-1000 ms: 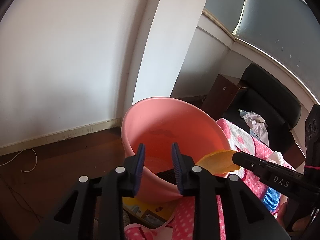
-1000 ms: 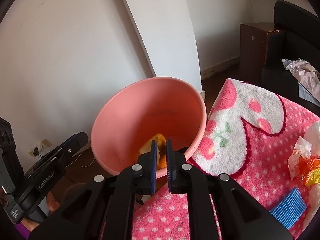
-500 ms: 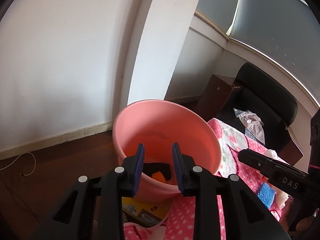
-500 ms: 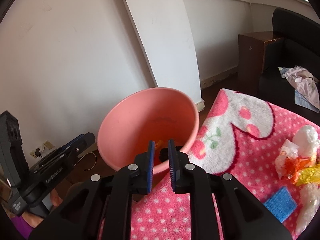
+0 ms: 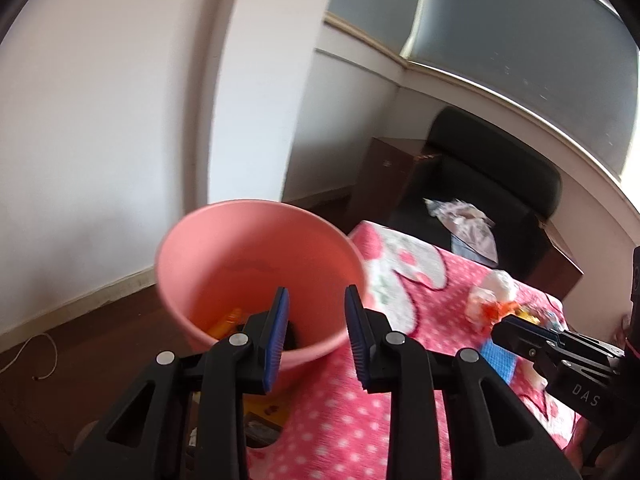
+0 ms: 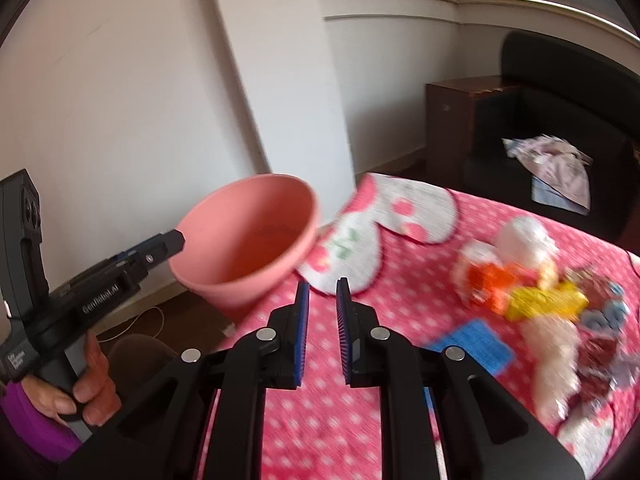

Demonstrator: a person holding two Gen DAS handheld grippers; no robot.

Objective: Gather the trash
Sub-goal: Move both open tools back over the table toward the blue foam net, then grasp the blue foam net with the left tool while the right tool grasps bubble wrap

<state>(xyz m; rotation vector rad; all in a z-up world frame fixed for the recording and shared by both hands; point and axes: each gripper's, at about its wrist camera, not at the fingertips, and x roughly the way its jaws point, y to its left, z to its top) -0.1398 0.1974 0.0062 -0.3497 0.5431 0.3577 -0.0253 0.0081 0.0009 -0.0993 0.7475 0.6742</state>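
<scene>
Trash (image 6: 532, 300) mostly lies heaped on the pink blanket (image 6: 340, 420), with only a few pieces in the pink bucket (image 5: 256, 264), while right gripper (image 6: 322, 312) and left gripper (image 5: 316, 320) both stand with jaws apart and empty.

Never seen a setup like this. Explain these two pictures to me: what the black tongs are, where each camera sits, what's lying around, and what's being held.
No robot here: a person holds a black two-finger gripper in each hand, with a camera on each looking along its fingers. One picture looks past the left gripper, the other past the right gripper. Both are open and empty. The pink bucket stands beside the pink dotted blanket and already holds an orange scrap. A pile of wrappers and a blue cloth lie on the blanket.
</scene>
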